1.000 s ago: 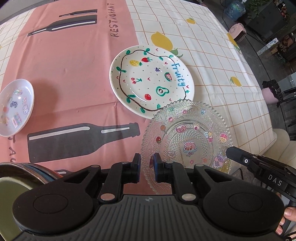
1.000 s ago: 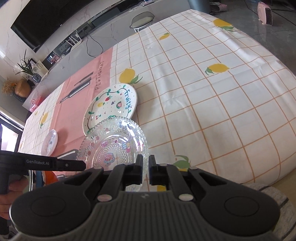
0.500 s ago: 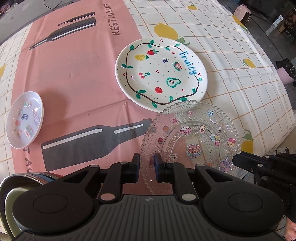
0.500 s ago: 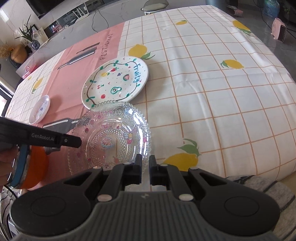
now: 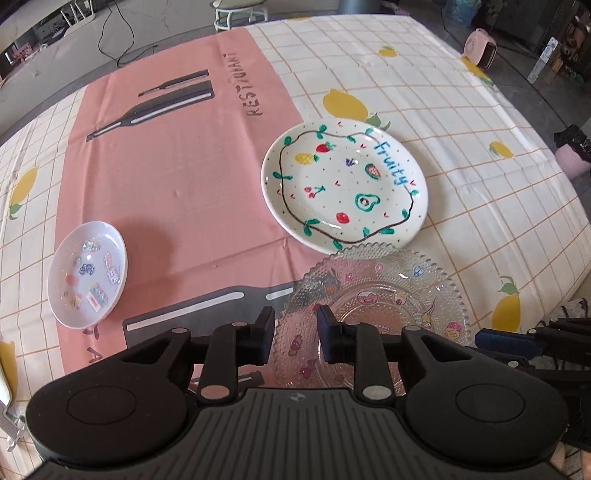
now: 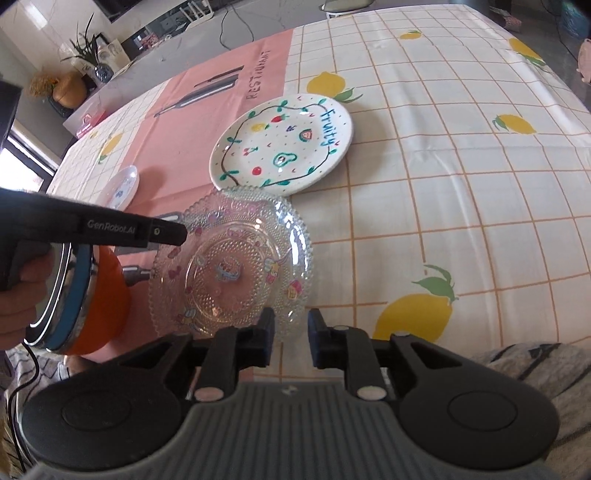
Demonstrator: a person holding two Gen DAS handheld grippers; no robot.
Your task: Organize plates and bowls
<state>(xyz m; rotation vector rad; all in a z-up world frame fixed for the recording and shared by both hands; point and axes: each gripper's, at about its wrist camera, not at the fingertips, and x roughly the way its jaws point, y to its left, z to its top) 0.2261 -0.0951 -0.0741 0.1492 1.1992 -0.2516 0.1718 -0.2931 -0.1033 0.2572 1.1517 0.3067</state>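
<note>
The clear glass plate (image 5: pixel 373 314) with beaded rim and small cartoon stickers lies flat on the surface (image 5: pixel 177 177) near its close edge, half on the pink runner and half on the lemon-checked cloth; its far rim lies just beside the white "Fruity" plate (image 5: pixel 343 184), and whether the two touch I cannot tell. The left hand-held gripper (image 5: pixel 295 336) hangs over the glass plate's near-left rim, its jaws a little apart and opening, with nothing pinched between them; the plate's rim shows through the gap below. The right hand-held gripper (image 6: pixel 290 338) hangs at the plate's near rim, seen from the other side (image 6: pixel 231 266); its jaws are likewise narrowly parted and opening, and the pads hold nothing. In the right wrist view a hand (image 6: pixel 22 295) grips the left tool's handle, whose black body crosses over the plate's left edge; under it stands an orange bowl (image 6: pixel 103 306) with blue and steel rims stacked in it, just beside the glass plate. Farther left on the pink runner a small white dish (image 5: pixel 88 273) with stickers lies well apart from the other plates. Beyond the surface's far edge a stool (image 5: pixel 240 11) stands, and a pink heater (image 5: pixel 480 51) sits on the floor at the right.
</note>
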